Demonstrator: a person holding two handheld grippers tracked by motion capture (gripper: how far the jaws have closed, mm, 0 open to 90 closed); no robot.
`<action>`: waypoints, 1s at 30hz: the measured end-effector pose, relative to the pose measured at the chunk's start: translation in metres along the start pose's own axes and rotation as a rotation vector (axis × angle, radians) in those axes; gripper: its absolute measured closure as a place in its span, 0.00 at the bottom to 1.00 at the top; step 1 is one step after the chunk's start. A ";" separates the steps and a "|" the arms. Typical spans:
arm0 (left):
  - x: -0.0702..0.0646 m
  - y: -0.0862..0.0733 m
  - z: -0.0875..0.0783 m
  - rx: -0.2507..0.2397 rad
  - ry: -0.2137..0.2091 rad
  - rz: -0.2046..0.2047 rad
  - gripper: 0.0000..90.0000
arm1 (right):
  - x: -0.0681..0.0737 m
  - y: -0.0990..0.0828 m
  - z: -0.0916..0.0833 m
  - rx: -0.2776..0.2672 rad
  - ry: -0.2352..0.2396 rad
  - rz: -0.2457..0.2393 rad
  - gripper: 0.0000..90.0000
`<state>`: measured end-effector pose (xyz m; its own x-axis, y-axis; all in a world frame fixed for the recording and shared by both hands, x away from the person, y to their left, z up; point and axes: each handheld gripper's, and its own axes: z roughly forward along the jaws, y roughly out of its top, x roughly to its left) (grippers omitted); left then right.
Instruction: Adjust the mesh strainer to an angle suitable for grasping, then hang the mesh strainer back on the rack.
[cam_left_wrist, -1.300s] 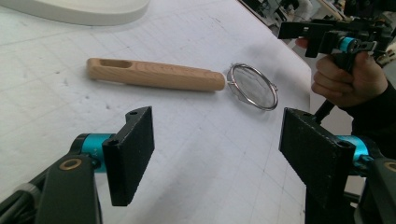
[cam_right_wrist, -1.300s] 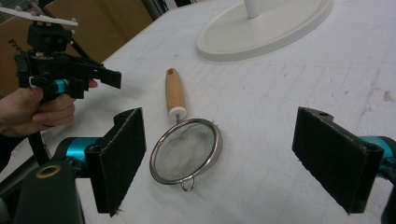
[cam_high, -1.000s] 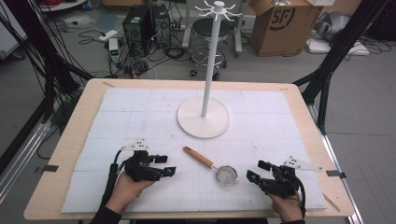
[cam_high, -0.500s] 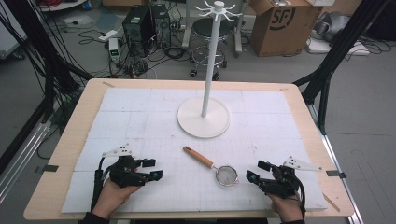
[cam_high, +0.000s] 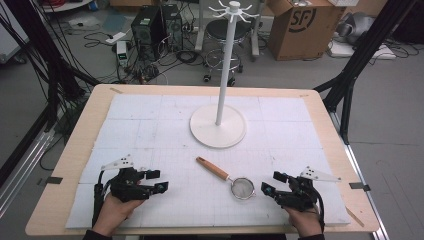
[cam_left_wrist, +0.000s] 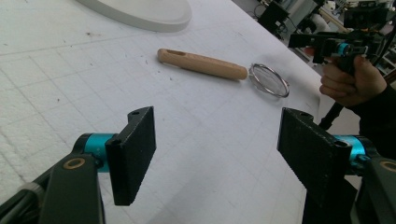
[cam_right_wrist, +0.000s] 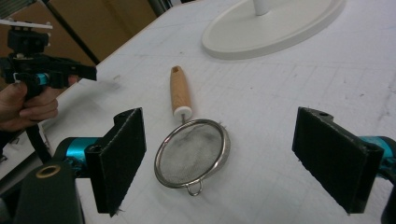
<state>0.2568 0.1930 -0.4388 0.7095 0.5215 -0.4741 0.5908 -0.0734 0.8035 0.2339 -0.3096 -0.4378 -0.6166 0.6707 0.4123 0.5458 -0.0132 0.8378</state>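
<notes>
From the high view, we see our left gripper (cam_high: 157, 181) and right gripper (cam_high: 270, 184) resting low on the white gridded tabletop (cam_high: 150, 125), both with jaws spread and empty. Between them, nearer the right gripper, lies a small round metal mesh strainer with a light wooden handle (cam_high: 227, 177). Beyond it stands a tall white hanging stand with a round base (cam_high: 218, 126).

In the left gripper view, the strainer (cam_left_wrist: 224, 71) lies well ahead of our open jaws, handle nearest, bowl farther off toward the other hand.

In the right gripper view, the strainer (cam_right_wrist: 192, 151) sits just ahead, between our spread jaws, its bowl closest and its handle pointing away toward the stand's base (cam_right_wrist: 275, 28).

We judge the handle the better hold: approach level, centre it between the pads, and close squarely to stop the strainer rolling.
</notes>
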 end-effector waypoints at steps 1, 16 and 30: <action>0.000 0.000 0.000 -0.005 0.001 -0.004 0.32 | 0.001 0.000 0.000 0.003 0.004 0.004 0.18; 0.000 0.000 0.002 0.006 -0.009 0.006 0.32 | 0.008 0.003 0.006 0.013 0.027 -0.010 0.18; 0.000 0.000 0.001 -0.005 -0.007 0.006 0.32 | 0.013 0.009 0.017 0.026 0.053 -0.002 0.18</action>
<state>0.2574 0.1925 -0.4391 0.7156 0.5152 -0.4717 0.5846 -0.0722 0.8081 0.2409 -0.2882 -0.4312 -0.6466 0.6304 0.4295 0.5588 0.0082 0.8293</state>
